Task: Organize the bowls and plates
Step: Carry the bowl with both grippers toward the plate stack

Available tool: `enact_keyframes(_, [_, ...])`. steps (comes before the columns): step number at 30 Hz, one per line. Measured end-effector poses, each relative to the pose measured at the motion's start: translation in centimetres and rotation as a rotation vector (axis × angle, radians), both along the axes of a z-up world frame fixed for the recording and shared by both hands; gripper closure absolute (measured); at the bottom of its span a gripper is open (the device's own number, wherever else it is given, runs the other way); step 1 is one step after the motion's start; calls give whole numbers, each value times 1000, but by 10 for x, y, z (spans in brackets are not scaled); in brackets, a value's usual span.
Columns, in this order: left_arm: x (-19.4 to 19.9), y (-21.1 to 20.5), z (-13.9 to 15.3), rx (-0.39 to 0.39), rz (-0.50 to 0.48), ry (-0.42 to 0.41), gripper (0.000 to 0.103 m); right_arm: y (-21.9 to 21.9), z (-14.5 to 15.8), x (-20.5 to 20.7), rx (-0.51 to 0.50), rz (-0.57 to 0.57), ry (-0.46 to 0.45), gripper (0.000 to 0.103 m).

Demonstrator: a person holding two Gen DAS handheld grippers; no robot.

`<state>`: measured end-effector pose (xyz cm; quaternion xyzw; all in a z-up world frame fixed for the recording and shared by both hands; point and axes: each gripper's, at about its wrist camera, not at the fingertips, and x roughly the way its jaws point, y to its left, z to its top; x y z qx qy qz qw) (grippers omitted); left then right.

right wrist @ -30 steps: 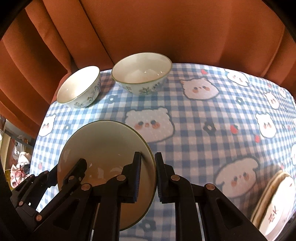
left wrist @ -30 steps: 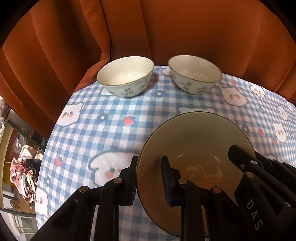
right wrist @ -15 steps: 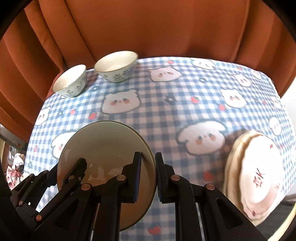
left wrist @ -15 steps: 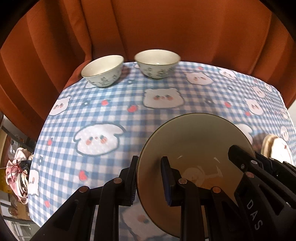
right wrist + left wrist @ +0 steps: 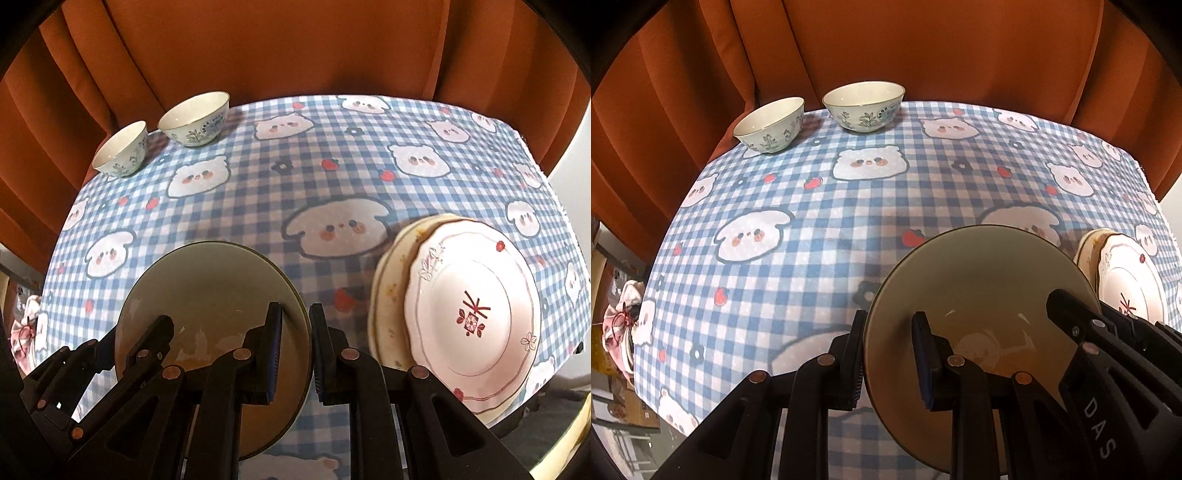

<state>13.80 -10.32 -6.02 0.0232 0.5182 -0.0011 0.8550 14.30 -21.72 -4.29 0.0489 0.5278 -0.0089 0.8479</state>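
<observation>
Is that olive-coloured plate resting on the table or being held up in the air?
Held up. The olive plate is pinched at opposite rims by the left gripper and right gripper, with checked tablecloth showing below it.

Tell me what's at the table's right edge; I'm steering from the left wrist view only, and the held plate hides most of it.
Observer: A white scalloped ceramic plate with a red motif lies off-centre on a cream plate, leaving the cream plate's left rim showing.
Operator: And the grip on the held plate's far side?
Observer: The right gripper has one pad on each face of the rim of the olive-beige round plate.
</observation>
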Motion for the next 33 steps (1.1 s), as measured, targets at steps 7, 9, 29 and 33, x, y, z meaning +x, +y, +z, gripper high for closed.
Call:
enact_keyframes(7, [-3,-16,-9,-8,35,19,81,-17,-7,0,10,33,7,85])
enact_keyframes(9, [-3,-20,-12,-4,42,28,81,-20,-10,1,13,42,21,85])
enact_keyframes(29, [-7,-23,-29,-5,81,37,68,-25,-30,1,5,82,19,81])
enact_keyframes(33, [-9,-23,-27,2,72,27,57,-23,-30,1,10,86,22,78])
